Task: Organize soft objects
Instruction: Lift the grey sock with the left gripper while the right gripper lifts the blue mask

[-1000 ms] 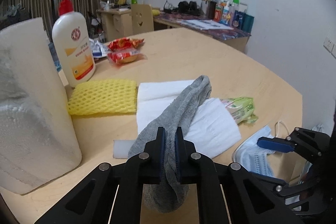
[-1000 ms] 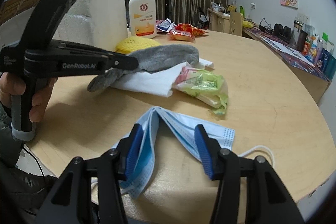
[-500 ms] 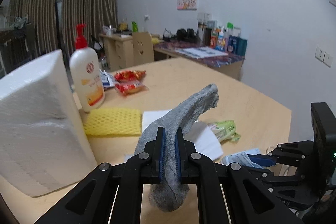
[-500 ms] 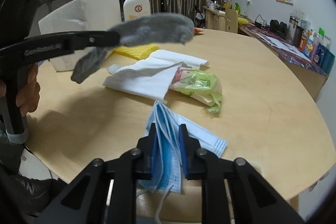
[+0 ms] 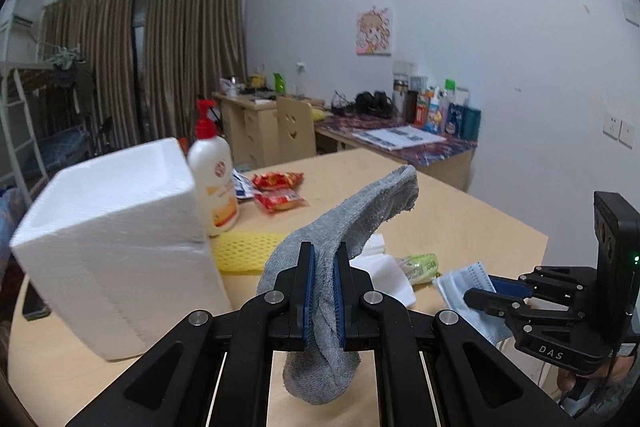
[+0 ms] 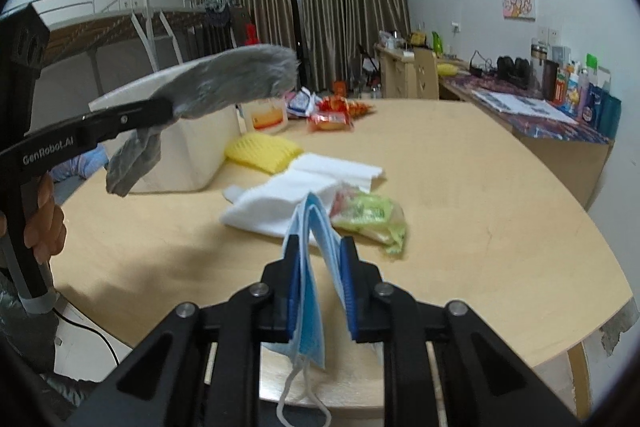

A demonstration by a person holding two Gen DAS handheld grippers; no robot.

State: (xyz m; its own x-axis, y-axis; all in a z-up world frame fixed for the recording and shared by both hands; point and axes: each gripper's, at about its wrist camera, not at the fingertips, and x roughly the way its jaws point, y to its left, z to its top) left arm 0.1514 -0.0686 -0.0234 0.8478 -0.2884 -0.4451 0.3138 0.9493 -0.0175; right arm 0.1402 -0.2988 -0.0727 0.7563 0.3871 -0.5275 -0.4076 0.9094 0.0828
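Observation:
My left gripper (image 5: 322, 259) is shut on a grey sock (image 5: 360, 215) and holds it well above the round table; the sock also shows in the right wrist view (image 6: 236, 77), level with the foam box. My right gripper (image 6: 320, 251) is shut on a blue face mask (image 6: 314, 247), lifted off the table with its ear loop hanging below. The mask also shows in the left wrist view (image 5: 464, 285). A white cloth (image 6: 296, 187) and a yellow foam net (image 6: 262, 151) lie on the table.
A white foam box (image 5: 116, 239) stands at the left with a lotion pump bottle (image 5: 212, 183) behind it. A green snack packet (image 6: 368, 217) lies beside the cloth, red snack packets (image 6: 332, 117) farther back. The wooden table (image 6: 480, 195) ends near me.
My right gripper shut on the mask and lifted it off the table. My left gripper raised the sock higher, away from the white cloth.

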